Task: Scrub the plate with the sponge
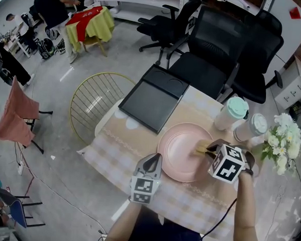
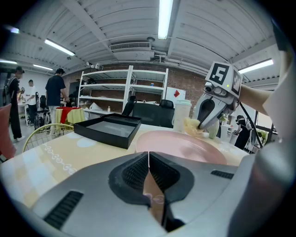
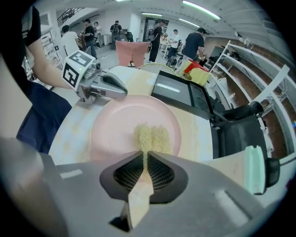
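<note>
Grippers sit nearest, low over the table (image 1: pixel 116 150).
On it lies the pink plate (image 1: pixel 181 157), near the front edge. Left gripper (image 1: pixel 155 158) is closed and empty, beside the rim. Right gripper (image 1: pixel 208 148) pinches the yellow sponge (image 1: pixel 201 146) tight on the plate's right side. I'd press down and rub in circles. No words to read.

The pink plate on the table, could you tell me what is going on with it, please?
A person is working with a gripper in each hand. The right gripper is shut on a yellow sponge and holds it against the right part of the pink plate. The left gripper is shut and empty, its tip at the plate's left rim. A black tray lies behind the plate.
</note>
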